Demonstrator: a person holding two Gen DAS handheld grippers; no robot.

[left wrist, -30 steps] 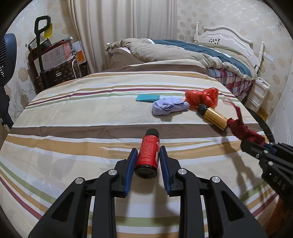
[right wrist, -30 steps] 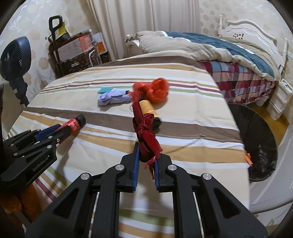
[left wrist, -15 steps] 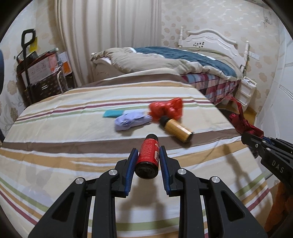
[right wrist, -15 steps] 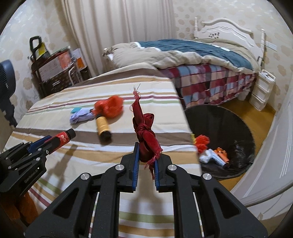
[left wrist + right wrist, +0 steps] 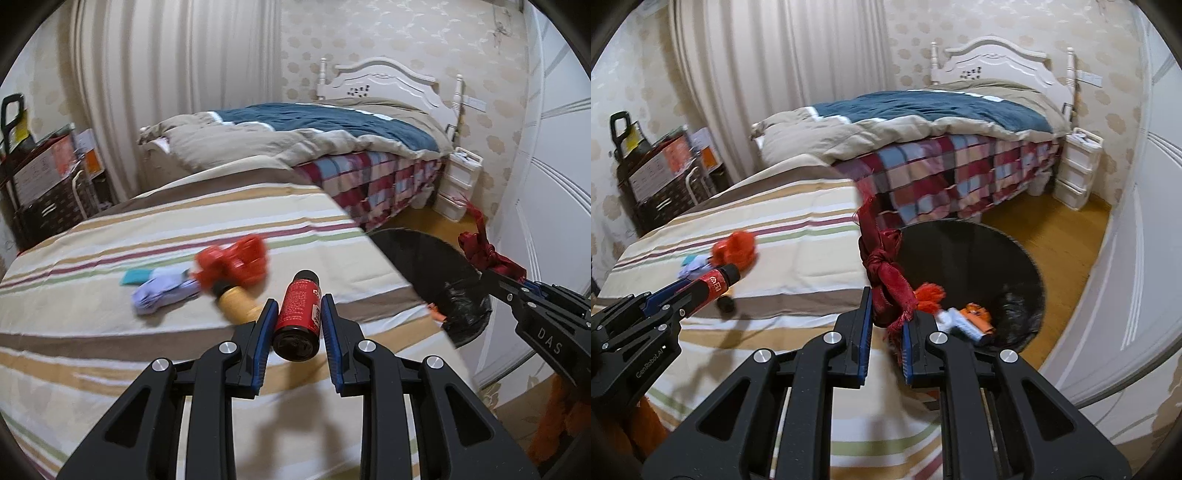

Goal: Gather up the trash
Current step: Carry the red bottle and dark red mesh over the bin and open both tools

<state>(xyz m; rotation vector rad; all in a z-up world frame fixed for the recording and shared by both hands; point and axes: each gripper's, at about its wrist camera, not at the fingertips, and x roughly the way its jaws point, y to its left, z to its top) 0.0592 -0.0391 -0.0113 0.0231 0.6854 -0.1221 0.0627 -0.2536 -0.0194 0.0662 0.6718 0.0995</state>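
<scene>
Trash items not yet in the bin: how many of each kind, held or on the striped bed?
Bottles: 2, the red bottle in the left claw and the gold bottle on the bed.
Cloth pieces: 3, the knotted red cloth in the right claw, the lilac cloth and the orange-red bundle.
Teal item: 1.
Total: 6.

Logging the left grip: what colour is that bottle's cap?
Black cap on the red bottle; the right wrist view shows it best.
</scene>
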